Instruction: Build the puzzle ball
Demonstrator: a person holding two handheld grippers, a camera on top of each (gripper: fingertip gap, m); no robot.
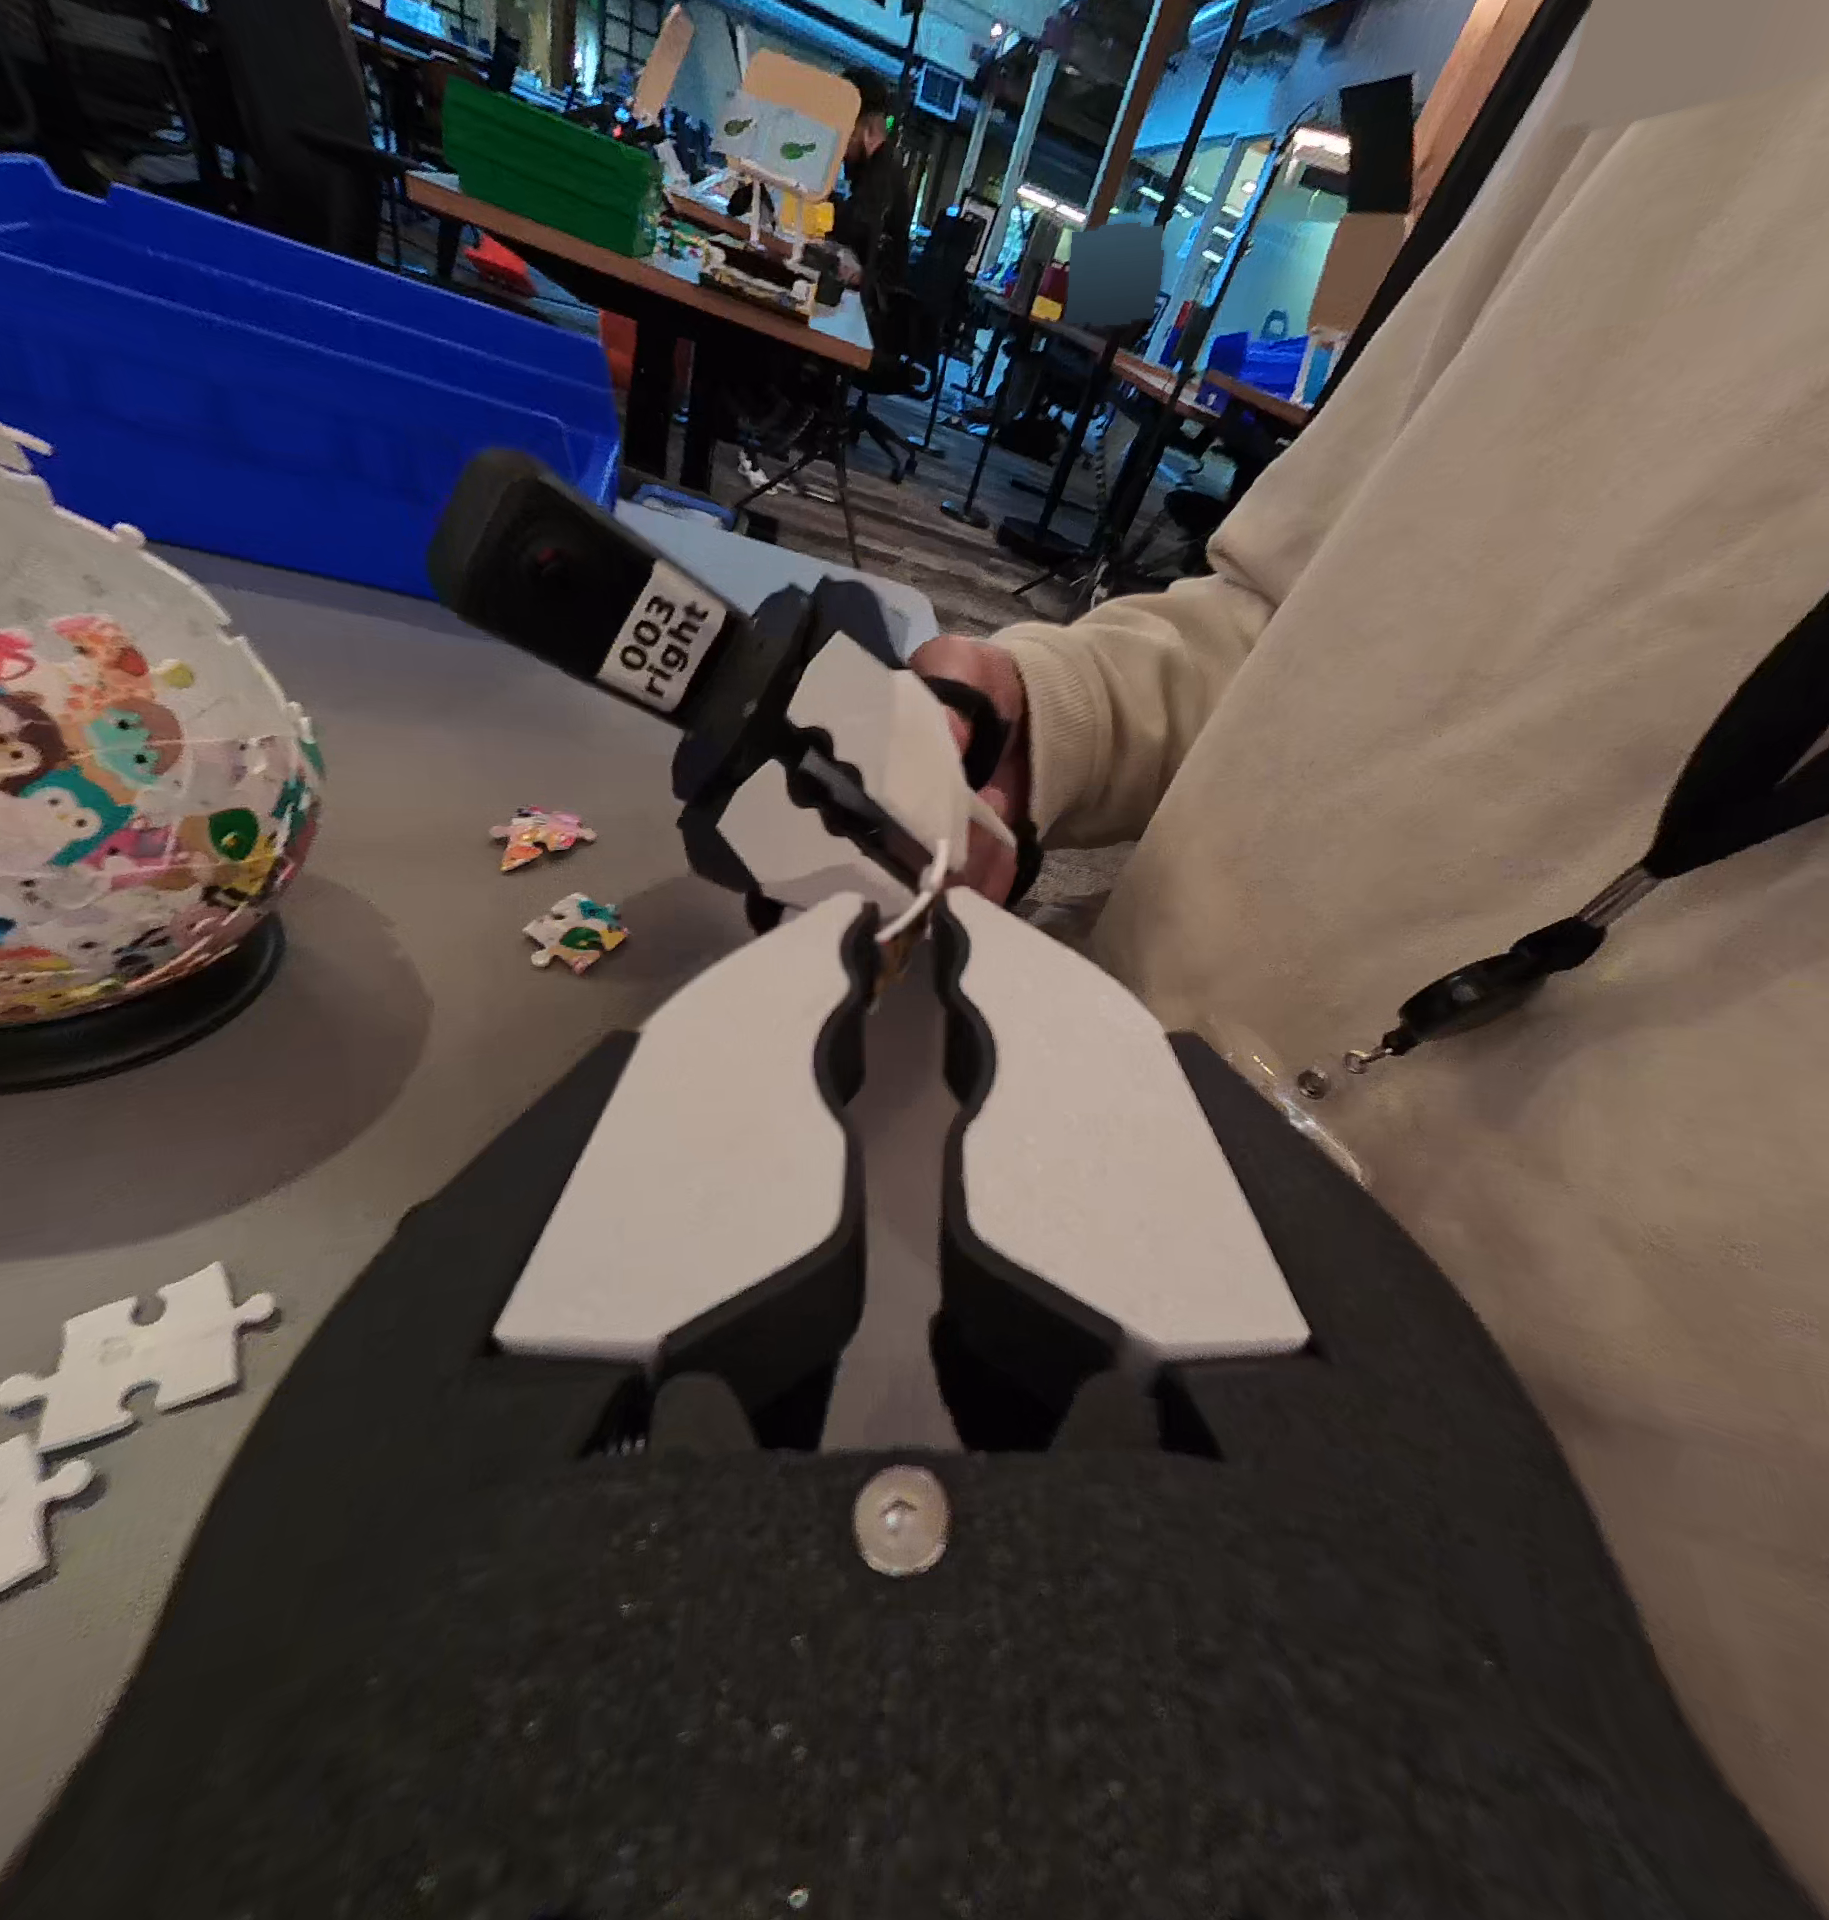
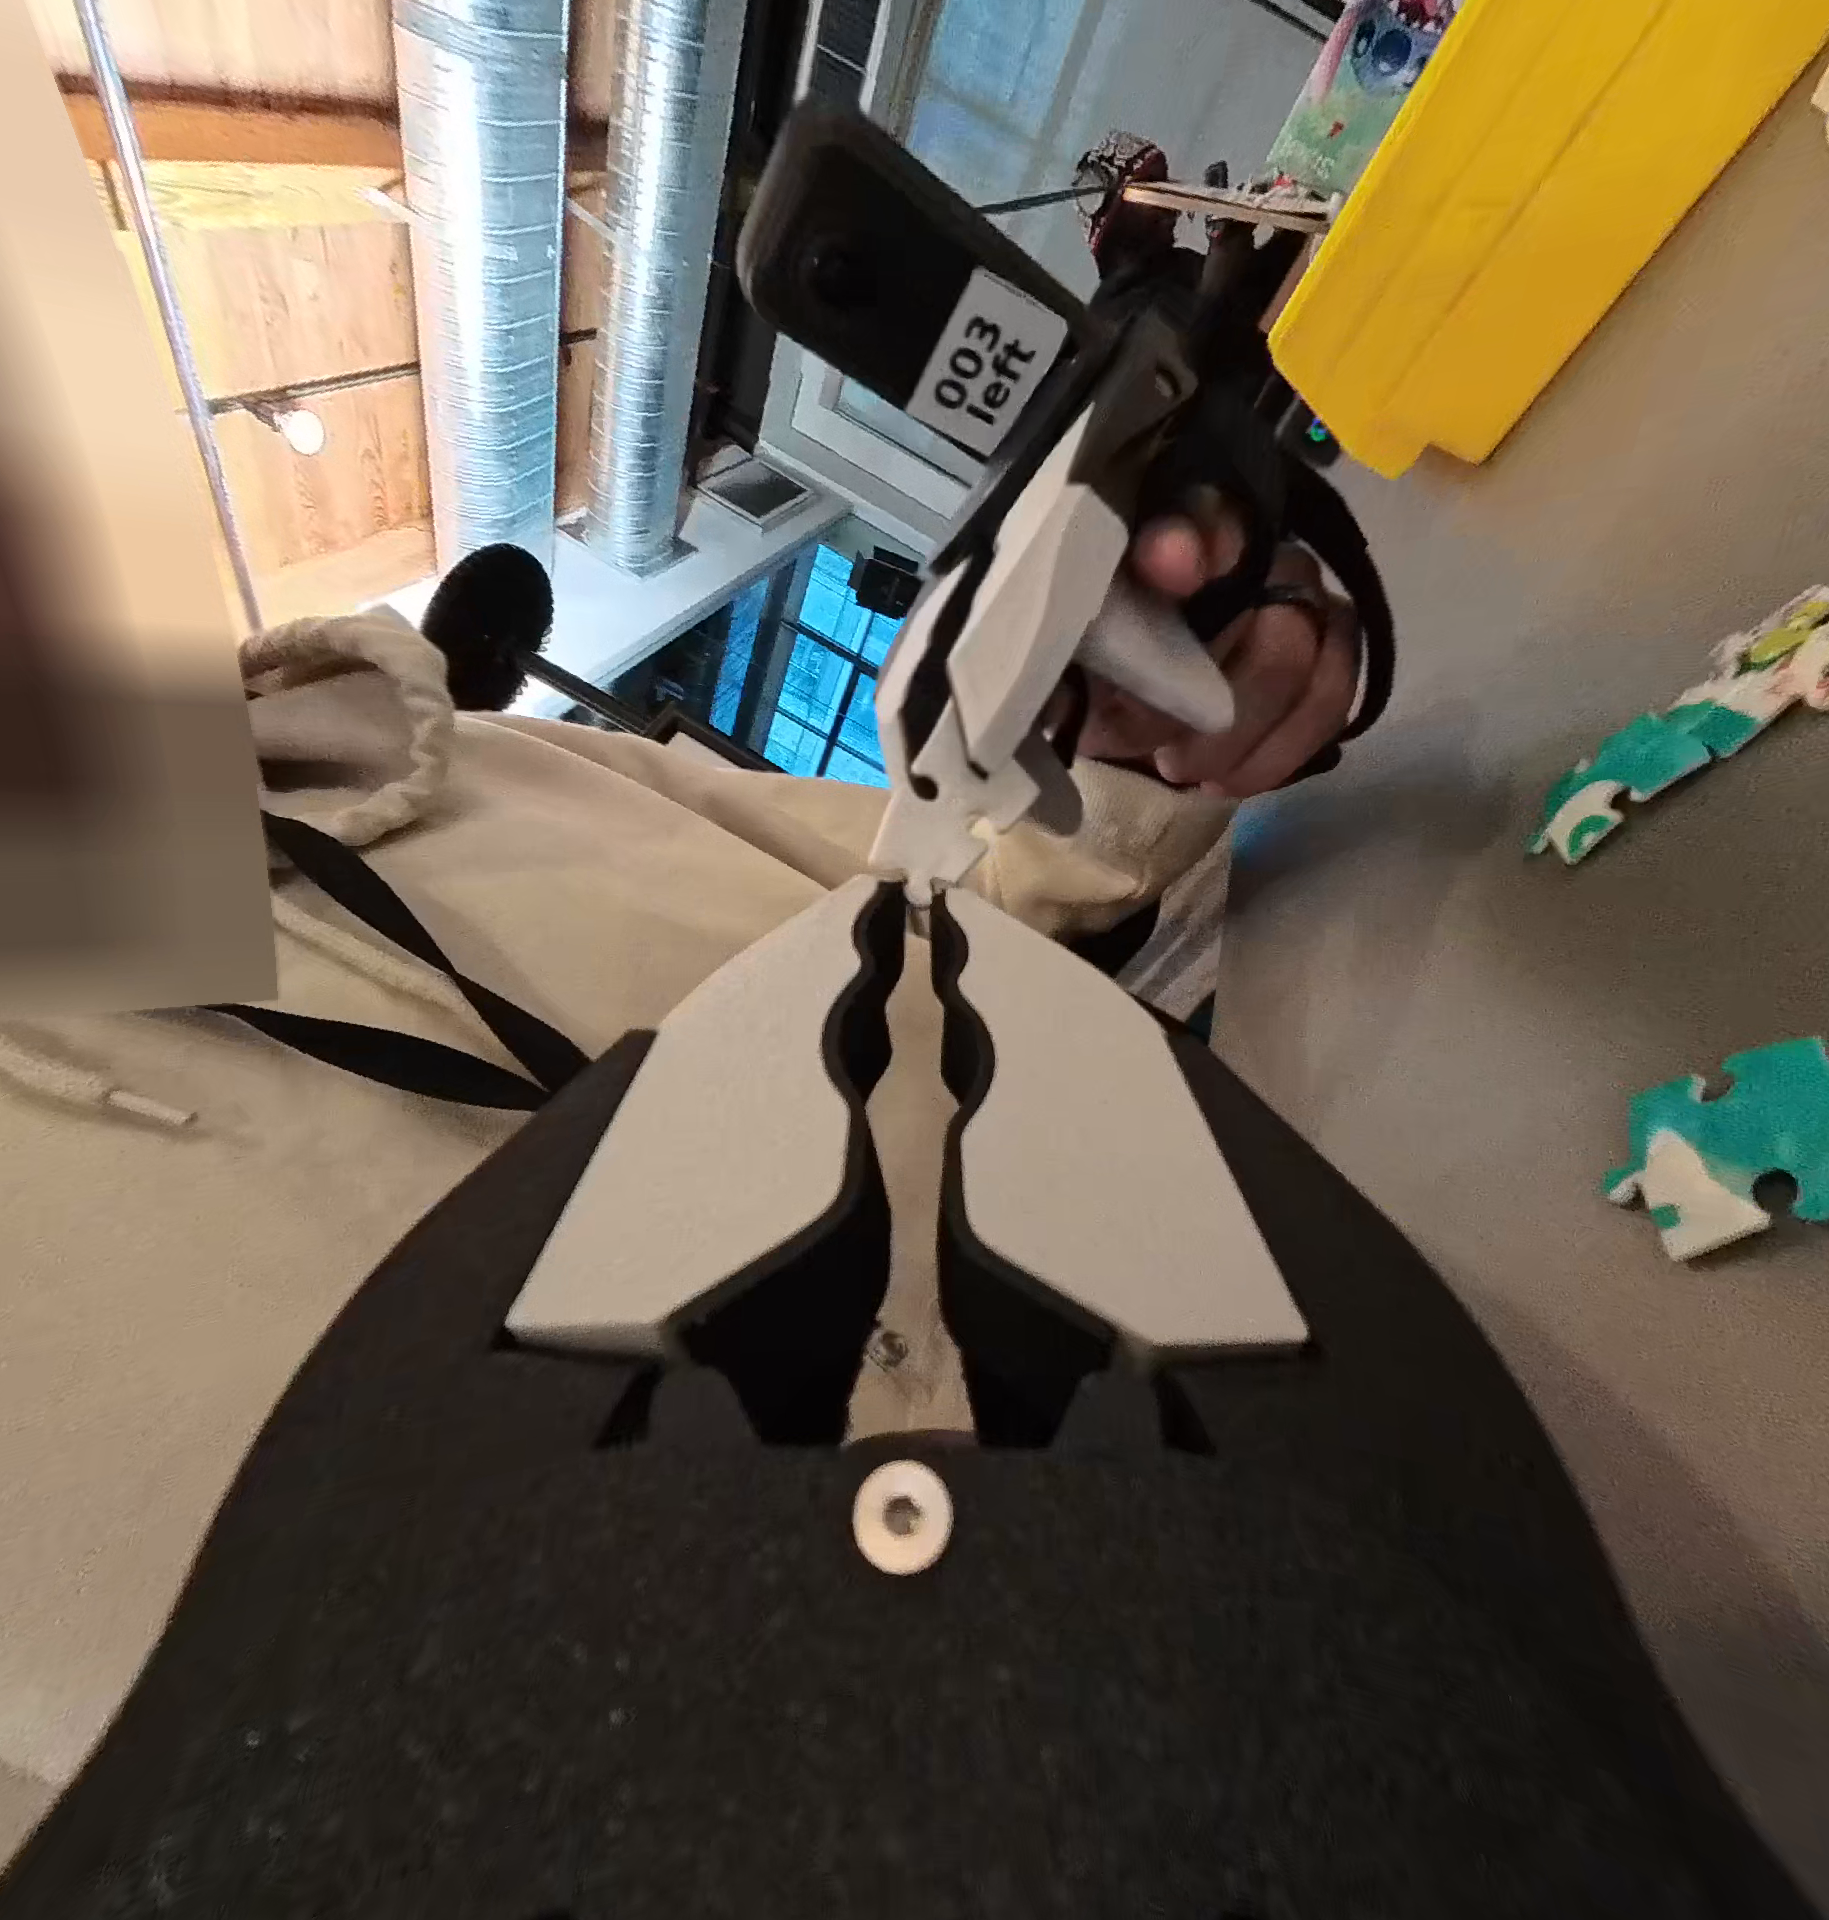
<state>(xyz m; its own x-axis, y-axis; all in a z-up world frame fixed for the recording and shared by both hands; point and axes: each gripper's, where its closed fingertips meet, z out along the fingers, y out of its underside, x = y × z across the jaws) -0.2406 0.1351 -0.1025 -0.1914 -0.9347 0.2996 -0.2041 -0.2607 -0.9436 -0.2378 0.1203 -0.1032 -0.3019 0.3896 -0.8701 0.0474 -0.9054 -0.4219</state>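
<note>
Two tools, left (image 1: pixel 905 920) and right (image 2: pixel 915 896), both pinching one white-backed puzzle piece (image 2: pixel 925 847) (half-built colourful puzzle ball (image 1: pixel 110 810) nearby).

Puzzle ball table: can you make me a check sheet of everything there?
Surface: grey table, no spills seen.
Job's things: puzzle ball, partly built, on a black stand; loose pieces lie nearby, some white side up.
Clutter: blue bin; yellow bin.
Grippers: left gripper and right gripper meet tip to tip, both shut on one puzzle piece.
Cables: nothing seen.
Surroundings: person in a cream hoodie close by; workshop desks behind.
</note>
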